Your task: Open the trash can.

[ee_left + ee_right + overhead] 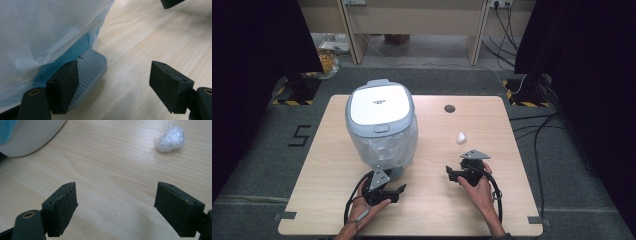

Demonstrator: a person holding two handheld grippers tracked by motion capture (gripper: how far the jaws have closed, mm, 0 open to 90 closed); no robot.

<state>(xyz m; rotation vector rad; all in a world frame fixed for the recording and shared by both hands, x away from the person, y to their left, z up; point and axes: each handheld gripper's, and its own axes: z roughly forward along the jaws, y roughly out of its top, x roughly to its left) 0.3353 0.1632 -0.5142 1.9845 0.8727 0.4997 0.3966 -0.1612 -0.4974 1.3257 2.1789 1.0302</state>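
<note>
Your left gripper (113, 82) sits with jaws apart at the bin's (381, 125) grey pedal (91, 66), perhaps touching it. Your right gripper (116, 207) gapes empty, near the crumpled wad (170, 139).

I see a grey bin (382, 131) with a white lid (380, 103) and a clear liner showing blue beneath (67, 56). Its pedal (90, 65) is grey, ribbed in parallel lines. My left gripper (393, 193) and right gripper (453, 174) are black. The crumpled wad (170, 139) looks whitish, perhaps translucent. The table (437, 215) is pale wood-grain.
</note>
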